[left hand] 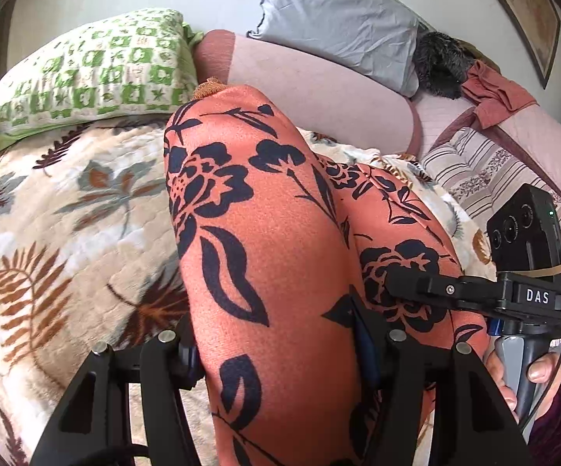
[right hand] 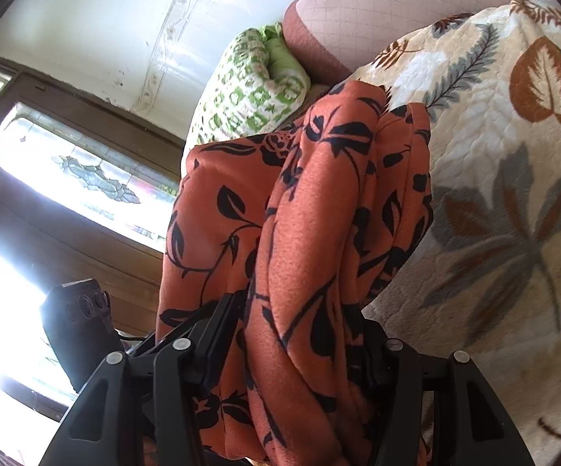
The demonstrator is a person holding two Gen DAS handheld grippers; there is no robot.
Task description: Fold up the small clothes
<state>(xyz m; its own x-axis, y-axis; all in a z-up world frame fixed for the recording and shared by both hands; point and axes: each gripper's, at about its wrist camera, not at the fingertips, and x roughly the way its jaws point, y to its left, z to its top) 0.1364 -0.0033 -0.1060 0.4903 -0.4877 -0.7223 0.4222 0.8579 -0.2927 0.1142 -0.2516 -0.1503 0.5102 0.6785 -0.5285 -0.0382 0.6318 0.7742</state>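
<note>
Both grippers are clamping the orange floral garment [left hand: 265, 233]: the left gripper [left hand: 276, 353] is pinching a thick fold, the right gripper [right hand: 300, 345] is gripping bunched layers. Cloth is hanging raised over the leaf-patterned blanket [left hand: 67, 233] on the bed, near a green checked pillow [left hand: 98, 73].

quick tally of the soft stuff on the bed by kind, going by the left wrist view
orange floral garment, held up by both grippers: 1
pillows, green patterned and grey: 2
leaf-print blanket: 1
striped bedding: 1
crumpled rust-red cloth: 1
dark fuzzy item: 1
total: 7
</note>
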